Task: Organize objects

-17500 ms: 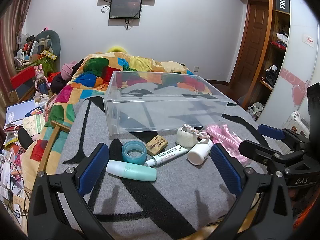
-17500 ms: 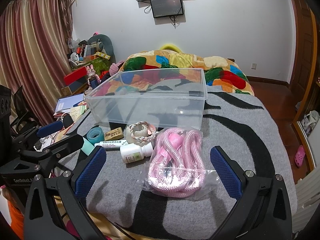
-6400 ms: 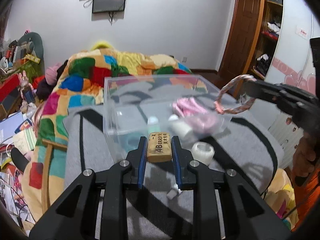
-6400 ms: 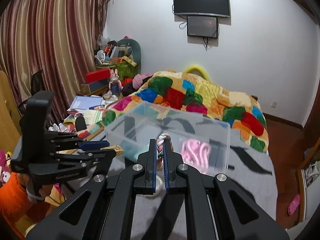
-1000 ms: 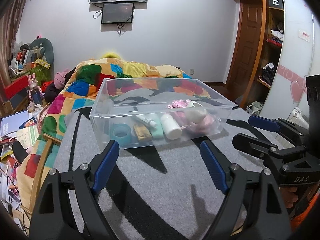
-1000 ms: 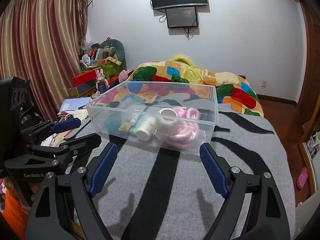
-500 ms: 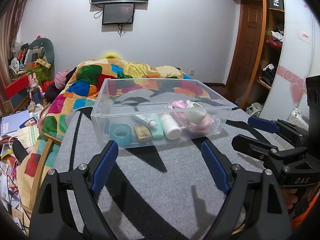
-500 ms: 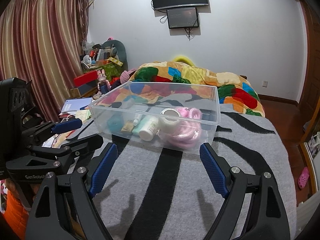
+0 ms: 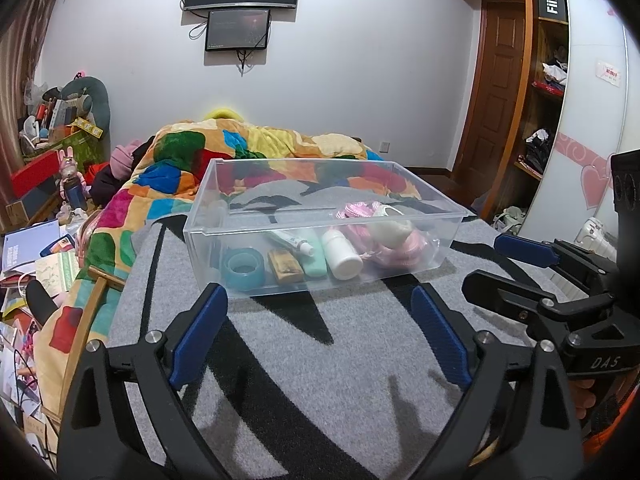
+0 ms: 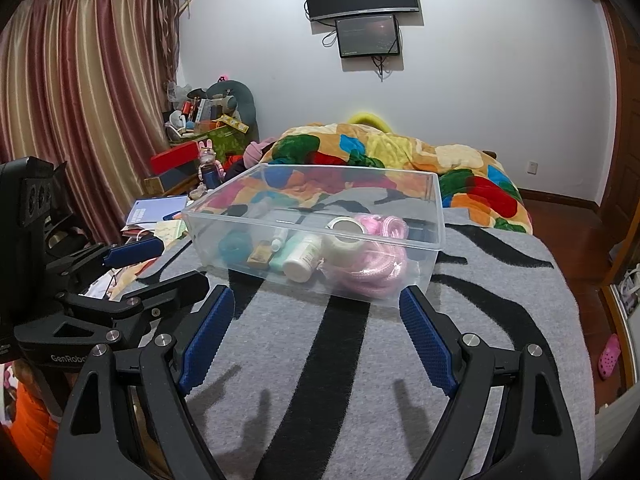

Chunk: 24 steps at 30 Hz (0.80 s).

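Both empty: left gripper point(image 9: 320, 332), right gripper point(image 10: 316, 328) spread wide, level, facing filled bin point(image 9: 448, 232).

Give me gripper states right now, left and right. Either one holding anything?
Left gripper: open, holding nothing, short of the clear plastic bin.
Right gripper: open, holding nothing, also facing the bin.
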Each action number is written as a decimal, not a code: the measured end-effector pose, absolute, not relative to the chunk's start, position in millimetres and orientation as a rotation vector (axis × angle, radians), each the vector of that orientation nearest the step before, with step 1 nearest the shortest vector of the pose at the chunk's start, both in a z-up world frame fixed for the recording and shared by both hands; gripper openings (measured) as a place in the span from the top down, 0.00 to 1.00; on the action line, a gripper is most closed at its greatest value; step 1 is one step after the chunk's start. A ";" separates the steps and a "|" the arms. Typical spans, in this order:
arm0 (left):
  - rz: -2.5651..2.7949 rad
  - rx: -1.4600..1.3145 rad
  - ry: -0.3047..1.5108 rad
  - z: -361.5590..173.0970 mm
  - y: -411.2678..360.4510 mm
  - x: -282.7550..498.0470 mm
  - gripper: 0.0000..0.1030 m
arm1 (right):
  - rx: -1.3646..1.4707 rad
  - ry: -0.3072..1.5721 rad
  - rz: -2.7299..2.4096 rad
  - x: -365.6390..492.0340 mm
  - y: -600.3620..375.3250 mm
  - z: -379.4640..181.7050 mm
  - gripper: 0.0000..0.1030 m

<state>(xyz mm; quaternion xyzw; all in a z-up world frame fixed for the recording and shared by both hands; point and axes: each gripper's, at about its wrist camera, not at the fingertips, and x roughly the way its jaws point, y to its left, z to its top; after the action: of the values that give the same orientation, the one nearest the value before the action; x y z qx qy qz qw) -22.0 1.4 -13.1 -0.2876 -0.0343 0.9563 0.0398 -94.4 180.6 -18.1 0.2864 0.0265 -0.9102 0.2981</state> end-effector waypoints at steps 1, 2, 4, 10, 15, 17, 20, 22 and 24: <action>2.930 -0.883 -0.105 -13.0 1.6 -22.0 0.08 | 0.760 0.070 -2.418 -94.0 180.2 -18.2 0.20; 2.929 -0.885 -0.106 -13.1 1.5 -22.2 0.07 | 0.760 0.070 -2.417 -93.5 179.7 -18.3 0.20; 2.929 -0.887 -0.106 -13.4 1.7 -22.4 0.07 | 0.761 0.070 -2.418 -93.1 179.7 -18.3 0.20; 2.928 -0.886 -0.107 -13.4 1.6 -22.5 0.05 | 0.760 0.069 -2.417 -92.7 180.0 -18.5 0.20; 2.929 -0.889 -0.108 -14.6 1.5 -21.7 0.05 | 0.761 0.068 -2.418 -92.8 180.1 -18.5 0.20; 2.929 -0.889 -0.108 -15.5 1.3 -21.3 0.05 | 0.762 0.068 -2.417 -92.5 179.4 -18.6 0.20; 2.930 -0.886 -0.105 -16.5 0.8 -20.3 0.05 | 0.763 0.067 -2.416 -93.1 179.5 -19.0 0.20; 2.928 -0.887 -0.108 -17.3 0.2 -20.2 0.05 | 0.763 0.067 -2.416 -93.0 179.3 -19.0 0.20; 2.926 -0.889 -0.112 -17.5 0.1 -19.9 0.05 | 0.763 0.067 -2.416 -93.2 179.5 -19.0 0.20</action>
<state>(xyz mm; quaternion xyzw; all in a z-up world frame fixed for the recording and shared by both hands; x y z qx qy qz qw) -19.9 0.1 -17.5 -0.2904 -0.0367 0.9553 0.0406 -93.2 179.5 -19.0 0.2873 0.0252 -0.9097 0.2987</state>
